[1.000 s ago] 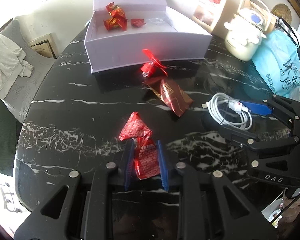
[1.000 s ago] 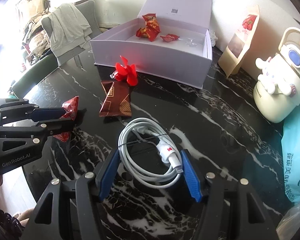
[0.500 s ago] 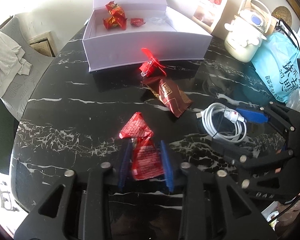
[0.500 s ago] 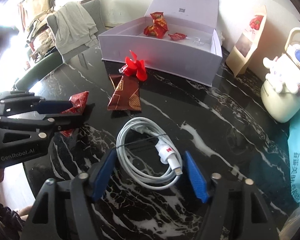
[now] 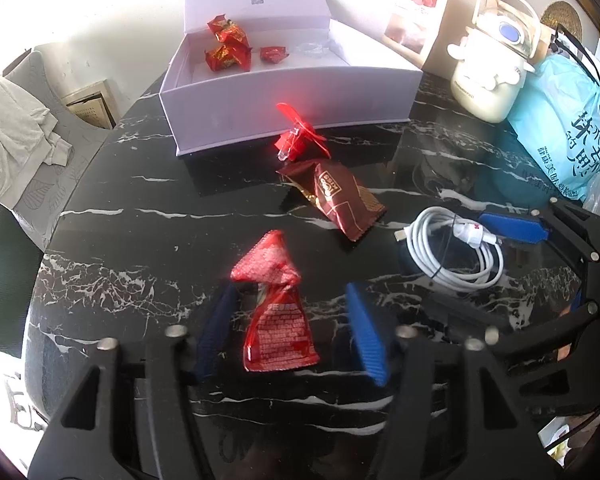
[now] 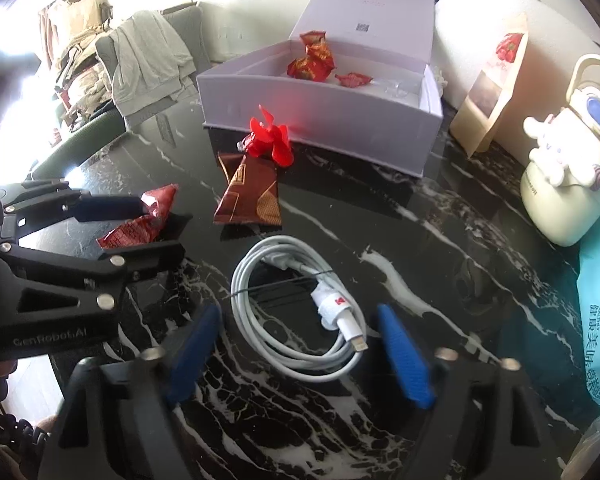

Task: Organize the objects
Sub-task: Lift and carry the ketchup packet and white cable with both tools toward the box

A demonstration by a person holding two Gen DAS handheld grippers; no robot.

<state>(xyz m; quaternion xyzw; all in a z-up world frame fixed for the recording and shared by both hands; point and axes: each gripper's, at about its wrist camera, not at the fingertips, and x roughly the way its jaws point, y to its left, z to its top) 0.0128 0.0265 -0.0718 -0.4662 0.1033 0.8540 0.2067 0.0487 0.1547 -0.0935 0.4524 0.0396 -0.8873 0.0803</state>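
A black marble table point(image 5: 112, 216) is carrying a white box point(image 5: 292, 92), lid standing open, with red sweets point(image 5: 226, 50) lying inside. In front of the box, a red fan point(image 5: 300, 136) and brown packet point(image 5: 340, 200) are lying. Nearer than those, the left gripper point(image 5: 290, 332) is straddling a red packet point(image 5: 276, 312), fingers apart, not touching. Right of it, the right gripper point(image 6: 300, 352) is gaping around a white cable point(image 6: 296, 312)

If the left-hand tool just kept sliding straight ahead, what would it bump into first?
The left gripper, jaws open, already straddles the red snack packet, which it would probably push first. Beyond that lies the brown wrapper, slightly to the right.
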